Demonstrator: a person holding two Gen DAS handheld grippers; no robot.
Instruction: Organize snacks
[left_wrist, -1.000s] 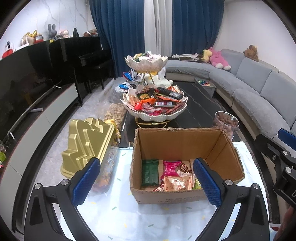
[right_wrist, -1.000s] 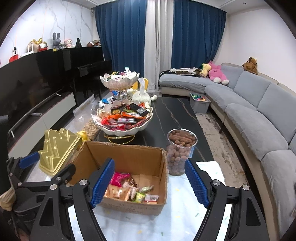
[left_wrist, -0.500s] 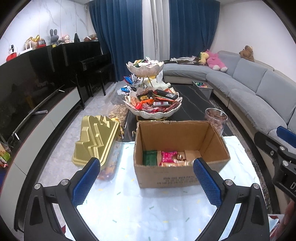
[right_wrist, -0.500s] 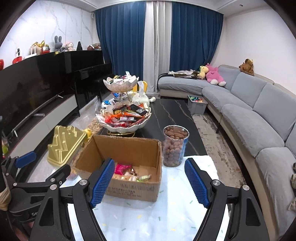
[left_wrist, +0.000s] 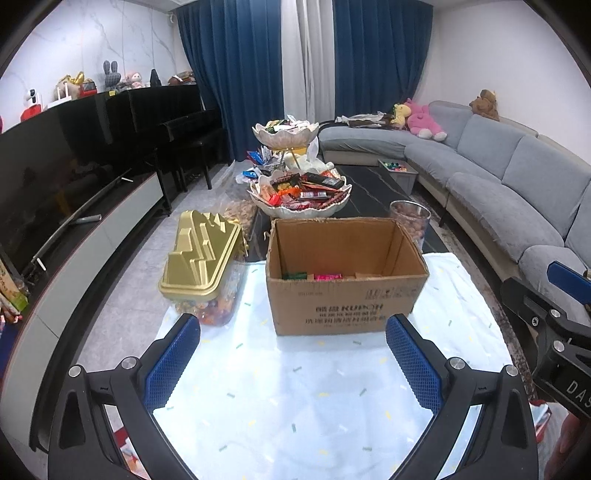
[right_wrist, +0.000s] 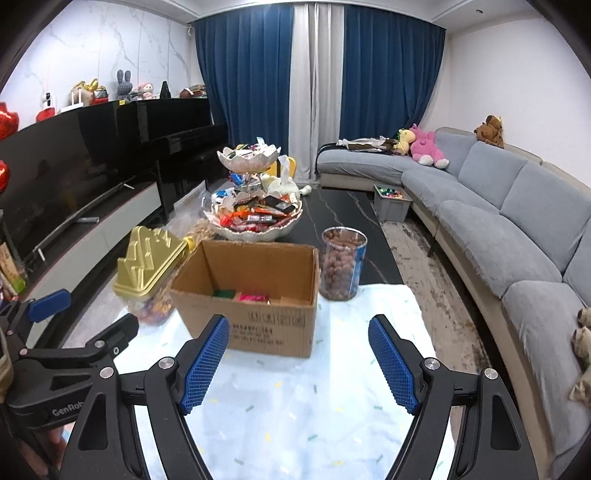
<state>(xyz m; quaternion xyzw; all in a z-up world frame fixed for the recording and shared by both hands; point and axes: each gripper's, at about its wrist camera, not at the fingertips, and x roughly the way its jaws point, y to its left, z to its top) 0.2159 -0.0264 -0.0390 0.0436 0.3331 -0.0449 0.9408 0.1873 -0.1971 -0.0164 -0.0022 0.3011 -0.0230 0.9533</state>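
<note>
Sitting straight ahead of both tongs on the cloth-covered worktop (left_wrist: 314, 387): cardboard box (left_wrist: 347, 291), long side facing, a few snack packets (left_wrist: 327, 276) on its floor. Left tongs (left_wrist: 293, 363) spread apart, empty, squarely before it; right tongs (right_wrist: 297, 363) likewise apart and empty, with the box ahead and slightly left. Neither clearly nearer.

Landmark: cardboard box (left_wrist: 347, 273), open top, nothing above the opening. Near side of the box: bare stretch of pale tablecloth (left_wrist: 295, 387), free for approach. Left of the box: gold-lidded candy tub (left_wrist: 201, 258), just beside it, narrow gap. Behind the box at its right corner: clear jar of nuts (right_wrist: 342, 263), close to the wall. Farther behind: tiered snack bowl stand (left_wrist: 300, 195), taller than the box rim. Right of the box: cloth clear to the table edge.
</note>
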